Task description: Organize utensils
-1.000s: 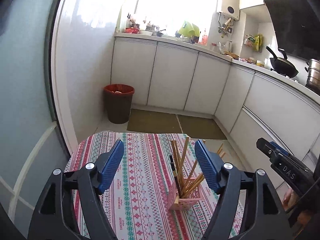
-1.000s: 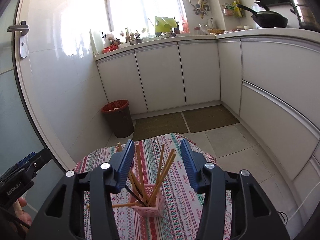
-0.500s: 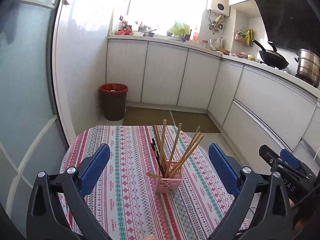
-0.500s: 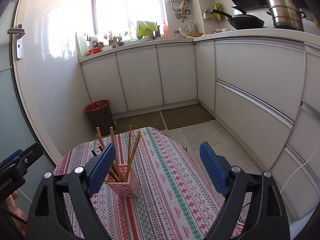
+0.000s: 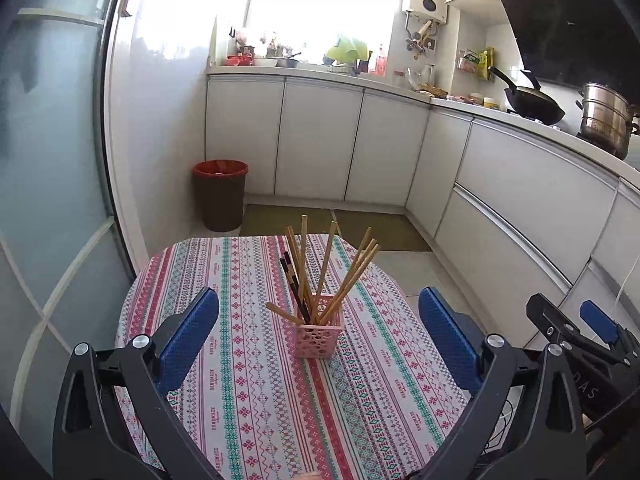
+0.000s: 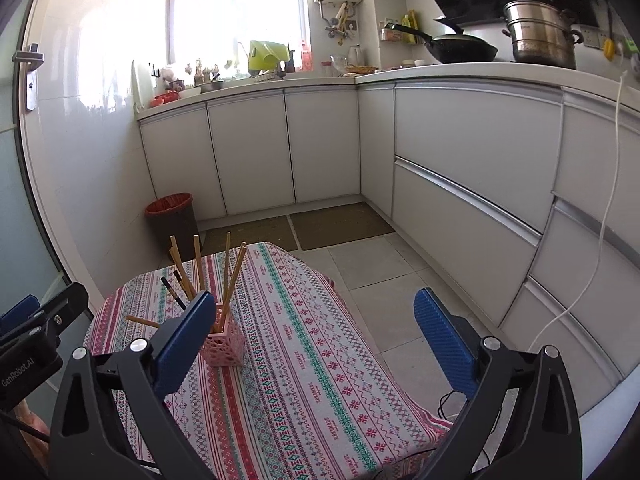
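A pink perforated holder (image 5: 318, 336) stands upright on the patterned tablecloth (image 5: 256, 384), with several wooden chopsticks (image 5: 326, 268) and a dark one sticking up from it; one wooden stick pokes out its left side. My left gripper (image 5: 318, 340) is open and empty, held back from and above the holder. My right gripper (image 6: 316, 340) is open and empty, to the right of the holder (image 6: 226, 344), whose left part its left finger hides. The right gripper also shows at the right edge of the left wrist view (image 5: 576, 332).
The small table stands in a kitchen. A red-lined bin (image 5: 220, 194) stands on the floor beyond it. White cabinets (image 6: 468, 184) run along the back and right, with a wok (image 6: 460, 50) and a steel pot (image 6: 542, 34) on the counter. A glass door (image 5: 44, 184) is at left.
Both grippers have pulled back from the holder and opened wide. The holder now looks smaller and farther away in both views.
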The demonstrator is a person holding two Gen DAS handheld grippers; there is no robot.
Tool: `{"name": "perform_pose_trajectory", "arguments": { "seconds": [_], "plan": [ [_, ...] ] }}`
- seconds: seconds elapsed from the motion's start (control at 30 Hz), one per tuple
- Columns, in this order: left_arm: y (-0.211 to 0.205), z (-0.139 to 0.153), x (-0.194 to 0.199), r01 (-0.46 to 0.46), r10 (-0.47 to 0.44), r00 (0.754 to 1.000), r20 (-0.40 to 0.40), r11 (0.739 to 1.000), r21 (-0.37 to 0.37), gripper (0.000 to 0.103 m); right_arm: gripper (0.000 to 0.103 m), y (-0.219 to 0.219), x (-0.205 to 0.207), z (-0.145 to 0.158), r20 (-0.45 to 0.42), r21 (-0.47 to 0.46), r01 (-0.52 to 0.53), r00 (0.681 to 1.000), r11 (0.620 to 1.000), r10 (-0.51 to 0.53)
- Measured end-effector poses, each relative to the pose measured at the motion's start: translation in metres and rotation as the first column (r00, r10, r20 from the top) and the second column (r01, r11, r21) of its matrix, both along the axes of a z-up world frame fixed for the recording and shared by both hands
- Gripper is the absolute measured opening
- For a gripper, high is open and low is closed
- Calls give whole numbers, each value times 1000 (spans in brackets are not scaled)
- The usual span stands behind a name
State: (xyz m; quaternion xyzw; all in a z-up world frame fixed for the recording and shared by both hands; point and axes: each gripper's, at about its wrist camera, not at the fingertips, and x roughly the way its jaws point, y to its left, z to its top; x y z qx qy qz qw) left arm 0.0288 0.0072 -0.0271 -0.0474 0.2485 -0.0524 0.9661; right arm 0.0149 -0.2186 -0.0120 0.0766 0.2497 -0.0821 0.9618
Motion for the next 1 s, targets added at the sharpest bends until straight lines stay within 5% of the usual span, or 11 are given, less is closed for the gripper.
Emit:
{"name": "perform_pose_trajectory", "arguments": {
  "seconds": [1.0],
  "plan": [
    [-12, 6, -14, 16, -16, 1000, -7, 999, 41, 96, 96, -14, -18, 8, -59, 46, -3, 998, 999, 6]
  ]
}}
